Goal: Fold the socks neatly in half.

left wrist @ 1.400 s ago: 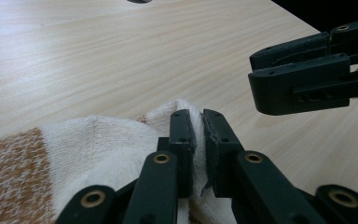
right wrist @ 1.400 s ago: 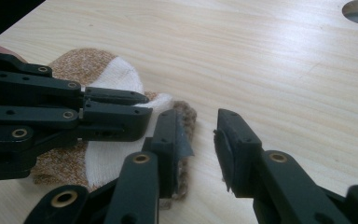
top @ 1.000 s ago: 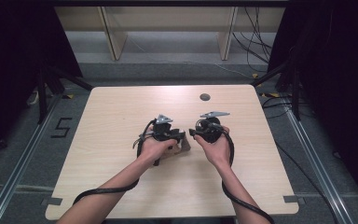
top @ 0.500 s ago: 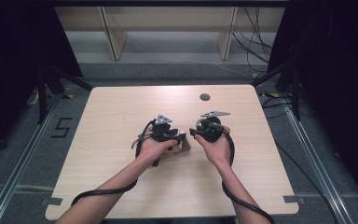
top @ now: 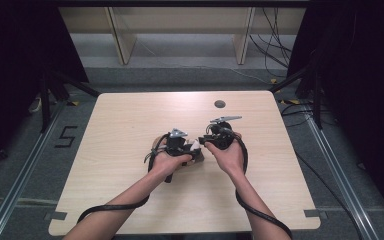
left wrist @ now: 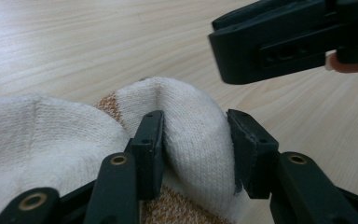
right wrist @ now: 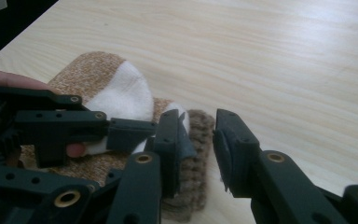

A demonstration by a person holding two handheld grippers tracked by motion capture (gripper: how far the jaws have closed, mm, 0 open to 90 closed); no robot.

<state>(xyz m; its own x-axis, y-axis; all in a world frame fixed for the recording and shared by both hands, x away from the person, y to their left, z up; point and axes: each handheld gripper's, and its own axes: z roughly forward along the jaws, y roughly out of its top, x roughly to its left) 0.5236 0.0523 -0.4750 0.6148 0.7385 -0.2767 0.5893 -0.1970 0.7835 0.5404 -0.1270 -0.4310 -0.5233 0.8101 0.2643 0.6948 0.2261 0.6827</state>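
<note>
A white and tan sock (top: 156,143) lies at the middle of the wooden table (top: 130,115), between both hands. My left gripper (top: 194,150) is shut on a raised fold of its white fabric (left wrist: 191,135), which bulges between the pads; its jaws have just been closing a little on that fold. My right gripper (top: 203,145) points at it from the right. In the right gripper view its jaws (right wrist: 200,140) straddle the brown ribbed cuff (right wrist: 196,177) and have just been closing. A gap still shows on the right-hand side, so it is open.
A dark round hole (top: 219,104) sits in the table near its far edge. Black cables trail from both grippers back over the near edge. Beyond the table are wooden shelf legs (top: 120,37) and floor cables. The other gripper's jaw (left wrist: 279,42) hangs close above the fold.
Both hands stay in place at the middle of the table. The two grippers' tips now sit slightly closer together over the sock.
</note>
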